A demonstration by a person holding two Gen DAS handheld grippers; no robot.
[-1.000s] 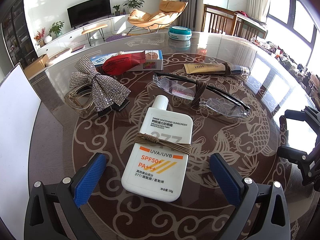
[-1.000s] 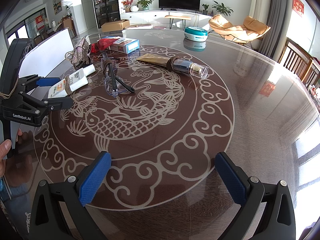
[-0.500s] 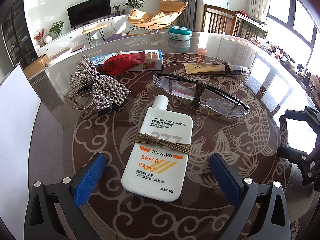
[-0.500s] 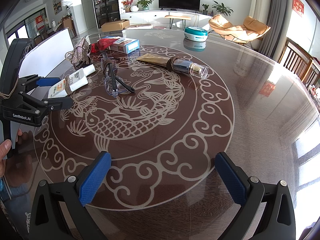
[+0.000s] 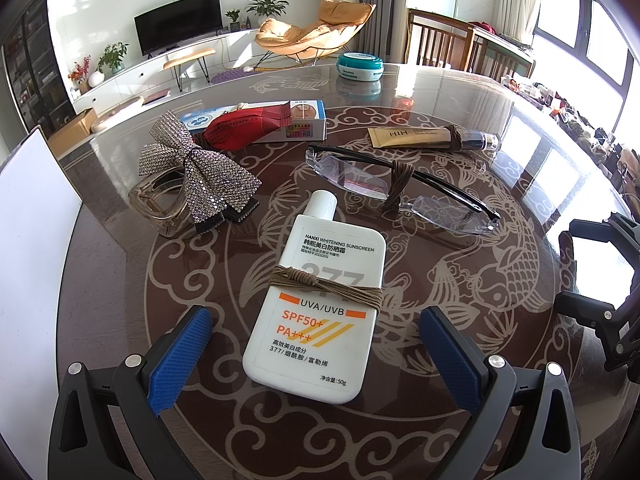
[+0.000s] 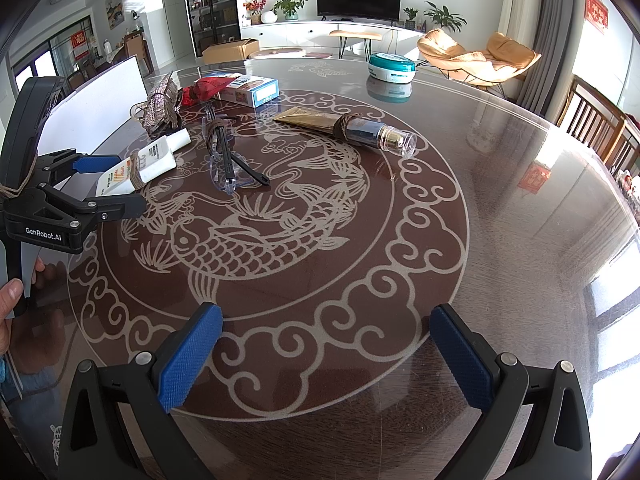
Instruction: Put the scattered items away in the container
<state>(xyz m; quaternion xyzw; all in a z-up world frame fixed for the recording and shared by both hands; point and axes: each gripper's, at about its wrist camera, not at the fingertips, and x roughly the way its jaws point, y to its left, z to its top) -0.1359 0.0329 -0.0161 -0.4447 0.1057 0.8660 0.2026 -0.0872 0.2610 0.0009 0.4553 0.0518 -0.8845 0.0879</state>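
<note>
Left wrist view puts my left gripper (image 5: 314, 354) spread wide over the table (image 5: 460, 92), its blue pads either side of the sunscreen (image 5: 320, 312) without touching it. That white flat bottle lies label up, cap pointing away, a brown cord knotted round its middle. I read "HANXI WHITENING SUNSCREEN", "377", "UVA/UVB", "SPF50+", "PA+++" and "50g" at the bottom corner. Beyond it lie the glasses (image 5: 400, 188), also cord-wrapped at the bridge, and further right a gold tube (image 5: 432, 139) marked "HIH" with a dark cap. To the left a rhinestone bow clip (image 5: 196, 176) sits near a red packet (image 5: 248, 130) that rests on a white-and-blue box (image 5: 304, 120); I cannot read the print on either. A teal tin (image 5: 360, 67) stands at the far edge, well apart. A white board (image 5: 36, 260) fills the left margin; I cannot tell whether it is the container.

From the right wrist, my right gripper (image 6: 326, 358) is likewise spread and empty, above bare patterned tabletop, well apart from the items. The left gripper's body shows "GenRobot.AI", with a hand (image 6: 10, 300) at its handle.
</note>
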